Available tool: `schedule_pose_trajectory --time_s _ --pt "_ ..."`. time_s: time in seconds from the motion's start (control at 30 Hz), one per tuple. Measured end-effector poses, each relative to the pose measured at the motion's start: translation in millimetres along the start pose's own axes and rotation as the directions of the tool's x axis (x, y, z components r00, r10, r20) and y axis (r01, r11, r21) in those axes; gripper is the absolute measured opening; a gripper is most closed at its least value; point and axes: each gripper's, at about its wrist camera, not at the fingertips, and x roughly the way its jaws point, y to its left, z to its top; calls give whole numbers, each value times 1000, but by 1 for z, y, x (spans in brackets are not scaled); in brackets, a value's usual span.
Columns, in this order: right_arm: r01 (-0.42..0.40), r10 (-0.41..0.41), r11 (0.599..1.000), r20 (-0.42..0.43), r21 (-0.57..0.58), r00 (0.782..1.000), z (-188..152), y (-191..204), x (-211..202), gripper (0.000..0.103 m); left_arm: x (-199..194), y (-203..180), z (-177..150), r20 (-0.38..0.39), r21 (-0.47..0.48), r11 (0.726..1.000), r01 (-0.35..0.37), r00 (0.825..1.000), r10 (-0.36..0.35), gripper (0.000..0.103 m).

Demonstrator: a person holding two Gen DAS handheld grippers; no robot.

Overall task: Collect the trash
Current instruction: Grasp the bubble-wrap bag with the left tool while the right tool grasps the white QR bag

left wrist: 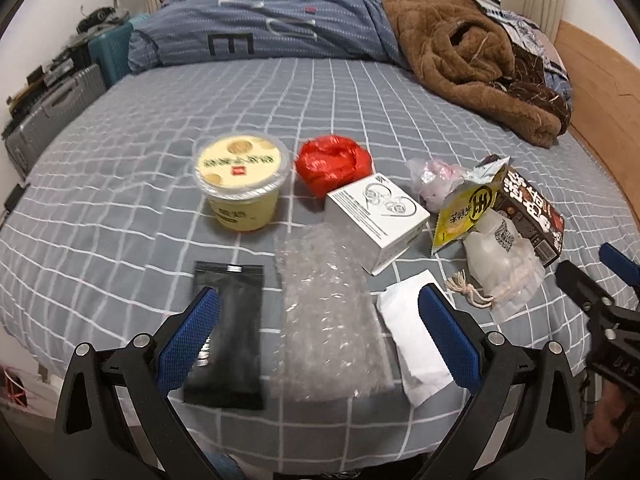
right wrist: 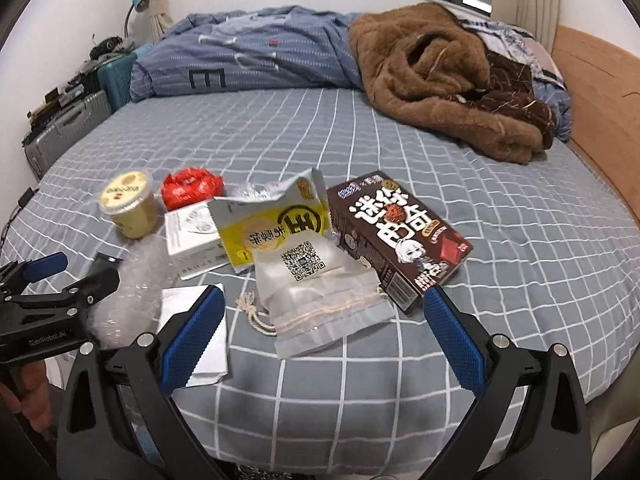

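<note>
Trash, laid out in a loose cluster on the near half of the bed (left wrist: 360,92), grey checked sheet. No bin or bag for collecting is in view.

- Black pouch (left wrist: 226,332): flat, soft, likely slick; lies nearest the left gripper. Best pinched by an edge.
- Bubble wrap (left wrist: 324,312): very light, springy, just beside the pouch. Any pinch should hold; it may spring back.
- White paper (left wrist: 412,344): thin sheet, limp; take by a lifted corner.
- White box (left wrist: 376,220): stiff card, probably light; grip across its narrow sides.
- Yellow cup (left wrist: 242,184): lidded, upright, rigid; possibly the heaviest item if not empty. Grip at the wall below the rim.
- Red bag (left wrist: 332,162): crumpled, soft, behind the white box.
- Clear wrapper (left wrist: 434,180): crumpled film, light.
- Yellow packet (right wrist: 276,224): opened foil, crinkly, leaning on the brown box.
- Mesh pouch (right wrist: 324,304): drawstring, translucent, soft, with a code label; overlaps the packet and touches the box.
- Brown box (right wrist: 400,240): stiff carton, largest item.

Left gripper (left wrist: 320,336): fingers spread wide, holding nothing, hovering over pouch and bubble wrap.
Right gripper (right wrist: 324,332): fingers spread wide, empty, over the mesh pouch.

Surroundings: blue duvet (right wrist: 256,52) and brown fleece (right wrist: 440,80) at the far side; suitcases (right wrist: 68,128) beside the bed.
</note>
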Motion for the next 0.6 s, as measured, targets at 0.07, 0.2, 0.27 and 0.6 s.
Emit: schedule_pose_trajectory --time_s 0.07,0.2,0.27,0.6 --pt "-10 10 1000 -18 1 1000 0 -1 12 94 8 -2 1 -10 9 1000 -16 1000 16 97" --pt "-27 27 1000 -45 0 999 0 -2 34 94 24 -3 4 -37 16 999 -36 999 36 97" --pt "-25 25 1000 -67 1 997 -2 -2 44 94 32 -4 3 -58 28 998 -54 997 55 97" --pt "-48 48 999 -122 8 991 -10 0 79 88 61 2 -4 -144 15 998 -61 988 62 89"
